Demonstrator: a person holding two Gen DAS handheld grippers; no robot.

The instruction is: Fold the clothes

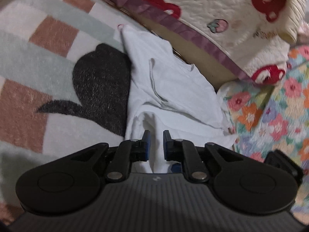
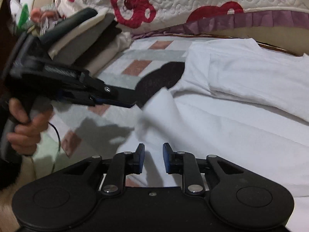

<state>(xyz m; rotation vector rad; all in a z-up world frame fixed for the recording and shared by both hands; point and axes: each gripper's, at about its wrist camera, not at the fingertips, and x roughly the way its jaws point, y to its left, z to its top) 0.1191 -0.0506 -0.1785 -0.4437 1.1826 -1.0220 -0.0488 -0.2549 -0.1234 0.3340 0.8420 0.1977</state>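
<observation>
On the checked blanket (image 1: pixel 38 61) with its dark patch (image 1: pixel 102 85), the white garment (image 1: pixel 173 89) lies spread beside the quilted cover (image 1: pixel 222 9), creased and partly doubled over but far from a tidy fold. The left gripper (image 1: pixel 156 135) has a raised flap between its narrowly parted jaws; I can't tell whether they pinch it. The right gripper (image 2: pixel 153 150) hovers over the near edge, jaws parted, nothing clearly gripped. I'd say most folds remain, perhaps 1 begun.

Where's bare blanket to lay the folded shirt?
Free: the checked blanket between the white shirt and the stacked items at its far left. Crowded: the floral quilt and cream quilt hem the shirt's other sides.
</observation>
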